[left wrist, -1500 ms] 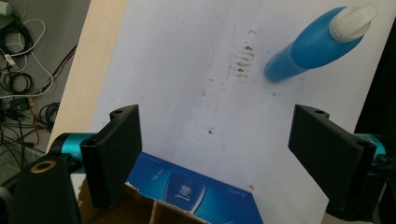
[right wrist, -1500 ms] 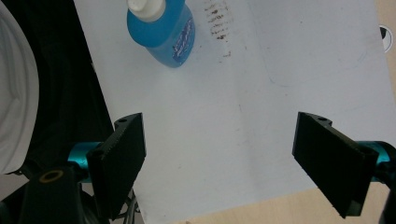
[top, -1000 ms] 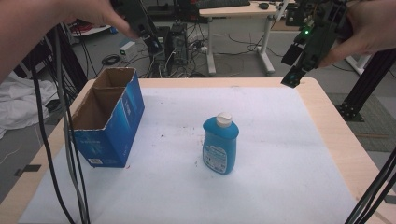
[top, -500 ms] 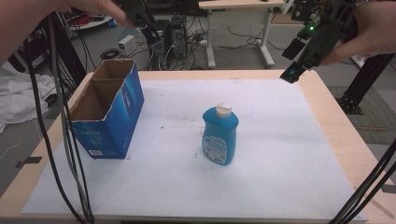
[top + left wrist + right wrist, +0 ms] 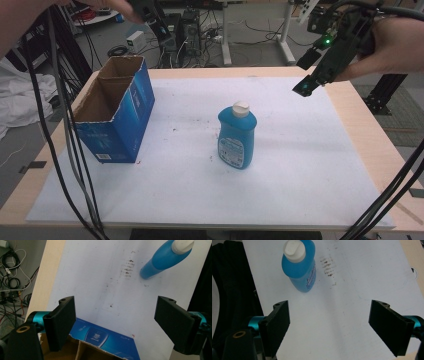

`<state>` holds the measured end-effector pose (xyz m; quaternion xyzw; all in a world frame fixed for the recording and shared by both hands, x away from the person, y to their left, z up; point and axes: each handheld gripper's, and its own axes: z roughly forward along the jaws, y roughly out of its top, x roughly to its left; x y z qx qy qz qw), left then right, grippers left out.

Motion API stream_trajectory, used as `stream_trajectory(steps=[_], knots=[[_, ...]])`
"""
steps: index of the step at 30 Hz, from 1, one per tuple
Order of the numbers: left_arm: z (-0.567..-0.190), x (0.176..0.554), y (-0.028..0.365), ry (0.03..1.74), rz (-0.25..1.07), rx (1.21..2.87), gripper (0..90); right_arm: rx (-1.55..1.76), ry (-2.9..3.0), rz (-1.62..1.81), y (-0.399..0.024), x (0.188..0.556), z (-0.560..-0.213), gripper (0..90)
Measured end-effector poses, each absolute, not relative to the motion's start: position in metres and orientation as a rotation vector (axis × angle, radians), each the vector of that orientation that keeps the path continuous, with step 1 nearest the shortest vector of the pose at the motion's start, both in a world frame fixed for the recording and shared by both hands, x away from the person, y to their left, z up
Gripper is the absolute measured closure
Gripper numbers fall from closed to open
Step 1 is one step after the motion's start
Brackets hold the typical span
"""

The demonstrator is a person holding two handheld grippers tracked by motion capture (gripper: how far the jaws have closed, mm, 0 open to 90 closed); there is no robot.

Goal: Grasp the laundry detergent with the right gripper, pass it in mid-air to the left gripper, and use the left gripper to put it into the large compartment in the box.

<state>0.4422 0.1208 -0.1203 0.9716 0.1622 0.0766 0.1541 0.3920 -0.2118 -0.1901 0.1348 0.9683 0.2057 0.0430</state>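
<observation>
White paper (image 5: 300, 150) covers the wooden table (image 5: 372, 135); cables litter the floor behind. At left an open blue box (image 5: 117, 117) stands, a blue bottle (image 5: 236, 136) upright mid-table. The left gripper (image 5: 115, 322) hangs above the box, jaws wide, empty. The right gripper (image 5: 329, 325), raised at far right, gapes empty.

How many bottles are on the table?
1. The blue bottle with a white cap stands upright near the middle of the white sheet, right of the open box. Much of the box's inside is hidden, so more could be in there.
</observation>
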Motion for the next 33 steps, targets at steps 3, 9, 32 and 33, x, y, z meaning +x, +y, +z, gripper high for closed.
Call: stream_trajectory(steps=[3, 9, 32, 33], knots=[[-0.121, 0.442, 0.122, 0.472, 0.217, 2.782, 17.6, 0.416, 2.962, 0.638, -0.209, 0.39, -0.196, 16.5], [-0.123, 0.441, 0.122, 0.469, 0.217, 2.784, 17.7, 0.401, 2.954, 0.663, -0.203, 0.384, -0.209, 12.1], [-0.127, 0.437, 0.121, 0.466, 0.204, 2.795, 17.6, 0.418, 2.961, 0.72, -0.186, 0.369, -0.254, 12.2], [-0.127, 0.437, 0.121, 0.463, 0.205, 2.795, 17.7, 0.417, 2.961, 0.725, -0.185, 0.369, -0.256, 12.2]])
